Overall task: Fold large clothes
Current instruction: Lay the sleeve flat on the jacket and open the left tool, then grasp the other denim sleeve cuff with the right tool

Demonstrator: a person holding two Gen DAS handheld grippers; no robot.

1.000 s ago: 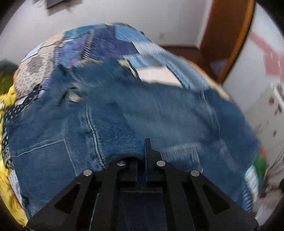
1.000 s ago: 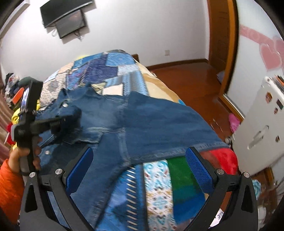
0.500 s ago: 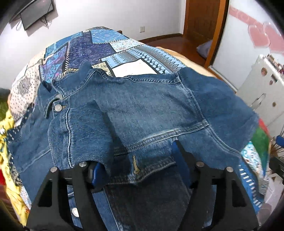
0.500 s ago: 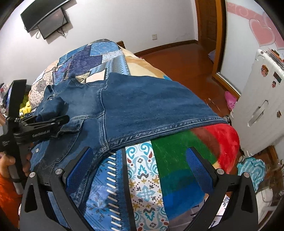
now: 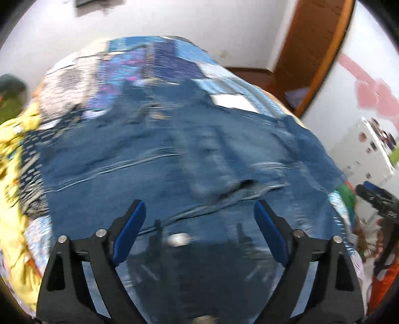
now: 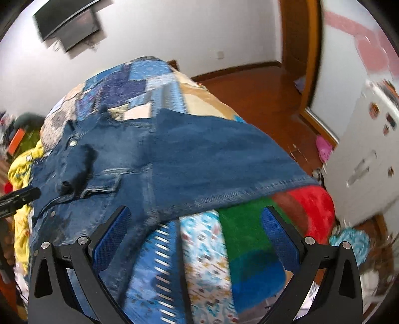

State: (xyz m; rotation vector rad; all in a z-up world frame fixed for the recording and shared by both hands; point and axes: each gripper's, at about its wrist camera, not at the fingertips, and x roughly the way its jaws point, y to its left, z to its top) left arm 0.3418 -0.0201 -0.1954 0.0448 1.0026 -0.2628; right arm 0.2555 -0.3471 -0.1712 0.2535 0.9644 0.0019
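A blue denim jacket (image 5: 174, 154) lies spread across a patchwork quilt (image 5: 162, 62) on a bed; the left wrist view is blurred. My left gripper (image 5: 198, 203) hovers over the jacket's near part, its jaws opening wide with nothing between them. One of its fingers (image 6: 22, 195) pokes in at the left edge of the right wrist view. There the jacket (image 6: 199, 154) has one sleeve (image 6: 77, 167) folded onto its front. My right gripper (image 6: 196, 209) is open and empty above the quilt (image 6: 212, 261), just below the jacket's hem.
A yellow cloth (image 6: 22, 162) is bunched at the bed's left side. A white cabinet (image 6: 361, 154) stands to the right on the wooden floor (image 6: 249, 92), with a pink slipper (image 6: 324, 147) and a teal cloth (image 6: 349, 239) near it. A screen (image 6: 67, 22) hangs on the far wall.
My left gripper went from shut on denim to wide open, let go of the sleeve and drew back from it. The sleeve now rests on the jacket's front. My right gripper stayed open, barely moving.
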